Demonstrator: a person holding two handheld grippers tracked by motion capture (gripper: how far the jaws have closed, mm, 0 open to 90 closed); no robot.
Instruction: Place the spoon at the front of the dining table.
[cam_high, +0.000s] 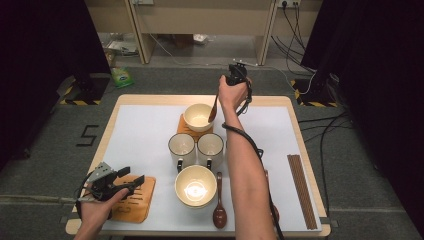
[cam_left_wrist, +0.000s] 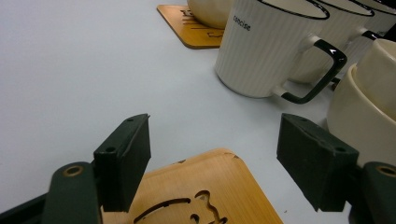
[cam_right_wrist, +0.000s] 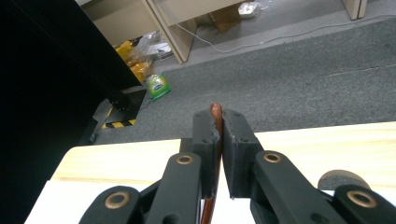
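Our left gripper (cam_high: 131, 179) sits at the near left corner of the tabletop (cam_high: 145, 130), its jaws spread wide with nothing between them. In the left gripper view the same gripper (cam_left_wrist: 215, 154) hovers just over the rounded corner of a wooden coaster (cam_left_wrist: 205, 186) with a cut-out pattern, and neither pad touches it. Beside that coaster, toward the middle, we see a large cream bowl (cam_high: 195, 186), and just to its right a dark wooden spoon (cam_high: 219, 205) lies flat with its bowl end toward us. Along the right edge lies a bundle of brown chopsticks (cam_high: 301, 190), well apart from everything else.

Behind the large bowl stand two ribbed white mugs (cam_high: 196, 147) side by side, rims dark and handles pointing toward us. The left gripper view shows the nearer mug (cam_left_wrist: 266, 51) with a black-edged handle.

Farther back, a smaller cream bowl (cam_high: 198, 116) rests on a second wooden coaster (cam_high: 186, 127). Our right arm stretches across the tabletop to it, and our right gripper (cam_high: 231, 82) is clenched on the handle of a brown wooden spoon (cam_high: 214, 110), whose lower end dips into that smaller bowl at its right side. In the right gripper view the gripper (cam_right_wrist: 219, 140) has its pads pressed tight on the thin reddish handle (cam_right_wrist: 215, 116), the tip poking out above them, with the far edge of the tabletop and grey carpet beyond.
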